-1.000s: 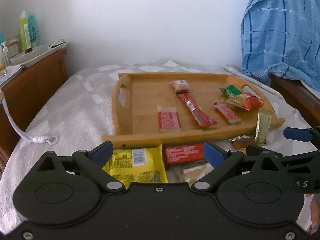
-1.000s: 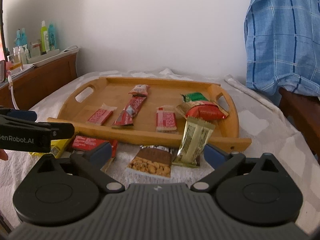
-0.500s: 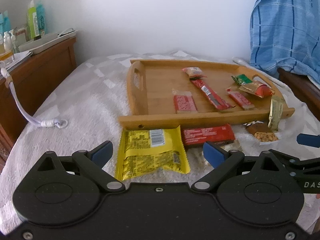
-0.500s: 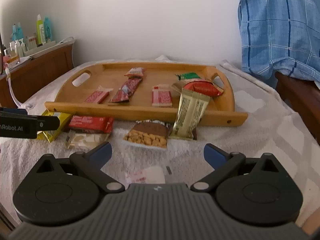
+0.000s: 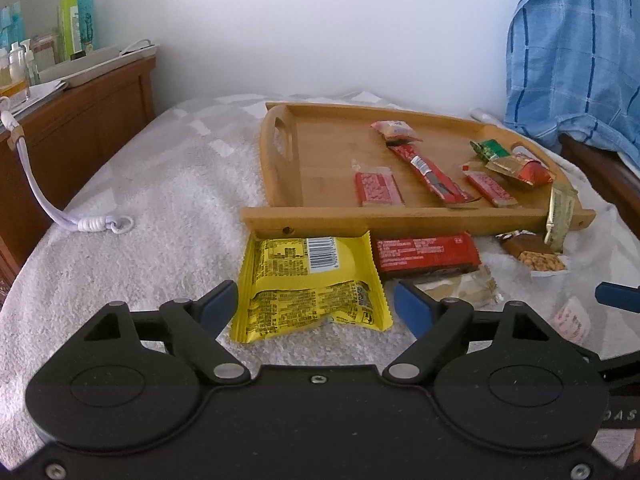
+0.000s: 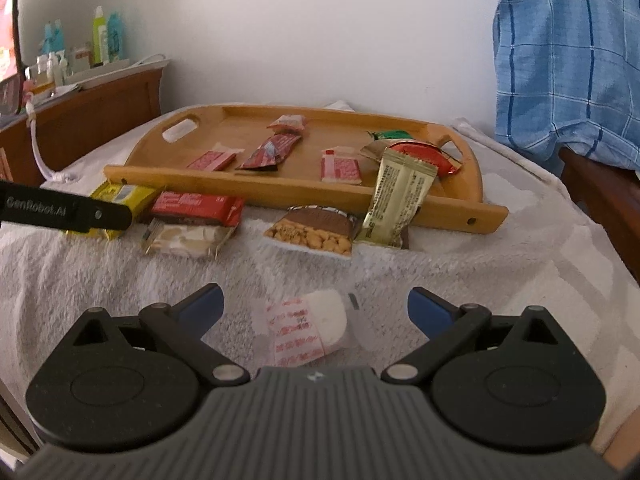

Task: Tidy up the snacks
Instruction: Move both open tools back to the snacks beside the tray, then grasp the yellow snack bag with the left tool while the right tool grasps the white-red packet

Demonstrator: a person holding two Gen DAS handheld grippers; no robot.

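A wooden tray (image 5: 308,222) (image 6: 280,192) lies on the white towel-covered bed and holds several small snack packets. In front of it lie a yellow packet (image 5: 310,284) (image 6: 116,200), a red bar (image 5: 426,254) (image 6: 198,206), a pale wafer packet (image 6: 186,240), a peanut bar (image 6: 316,232) and a beige packet (image 6: 400,196) leaning on the tray rim. My left gripper (image 5: 316,306) straddles the yellow packet's near end, its jaws closing, pads not touching it. My right gripper (image 6: 314,308) is open over a clear packet with red print (image 6: 308,330).
A wooden dresser (image 5: 80,128) with bottles stands at the left. A white cord (image 5: 80,220) lies on the towel. A blue checked shirt (image 5: 576,48) hangs over a wooden chair at the right. Bare towel spreads left of the tray.
Both grippers have sunk and drawn back from the tray. The yellow packet now lies fully in view between the left jaws, which have narrowed. The clear packet has appeared between the right jaws.
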